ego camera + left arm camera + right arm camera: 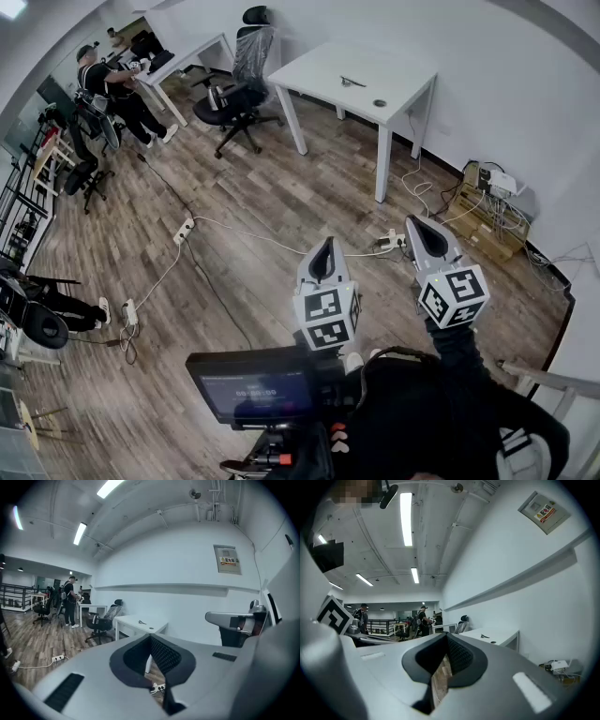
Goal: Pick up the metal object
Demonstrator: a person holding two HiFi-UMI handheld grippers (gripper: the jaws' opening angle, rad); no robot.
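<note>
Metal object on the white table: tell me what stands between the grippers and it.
Nothing upright does. The left gripper and right gripper are well short of the table where the metal object lies. Between is open floor, with only a cable and power strip lying on it.

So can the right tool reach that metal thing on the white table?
Probably not from here: the metal thing lies on the white table across the floor, far beyond the right tool. Only cables lie between.
</note>
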